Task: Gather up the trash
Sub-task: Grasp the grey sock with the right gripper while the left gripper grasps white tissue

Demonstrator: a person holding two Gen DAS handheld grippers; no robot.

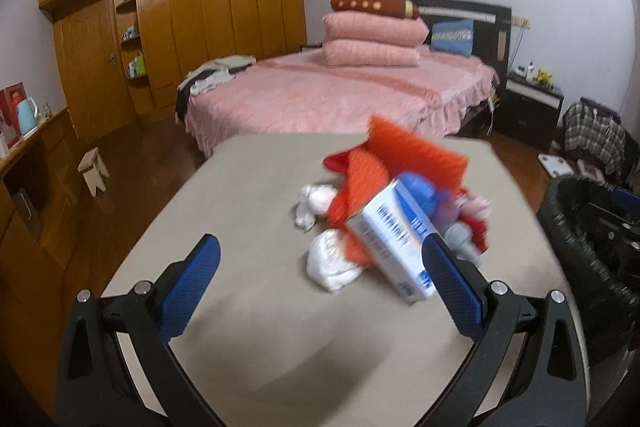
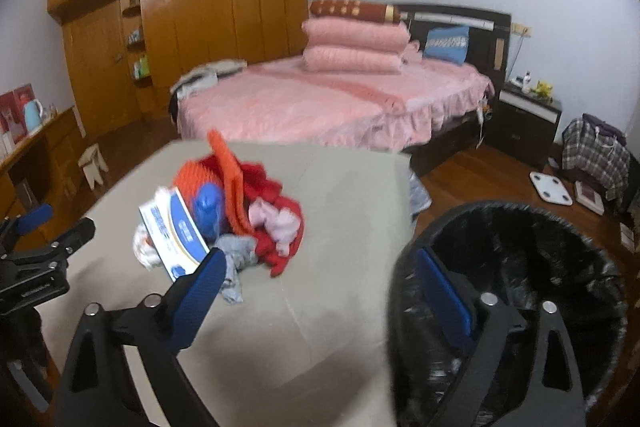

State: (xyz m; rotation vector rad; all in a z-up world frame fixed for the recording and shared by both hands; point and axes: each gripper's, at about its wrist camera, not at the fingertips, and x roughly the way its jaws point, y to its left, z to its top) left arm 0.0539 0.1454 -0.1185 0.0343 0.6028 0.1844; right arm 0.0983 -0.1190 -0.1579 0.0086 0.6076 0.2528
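Trash pile (image 1: 384,211) sits mid-frame on the bench (image 1: 240,307); both our jaws gape empty, approaching; next we grip the box (image 1: 394,247).

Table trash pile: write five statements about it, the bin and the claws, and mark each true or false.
1. The trash pile lies on the grey table. True.
2. The left claw is shut on the white and blue box. False: its jaws stand wide open and grip nothing.
3. A bin with a black liner stands beside the table. True.
4. The right claw holds a red cloth. False: it is open and empty.
5. The bed cover is green. False: it is pink.
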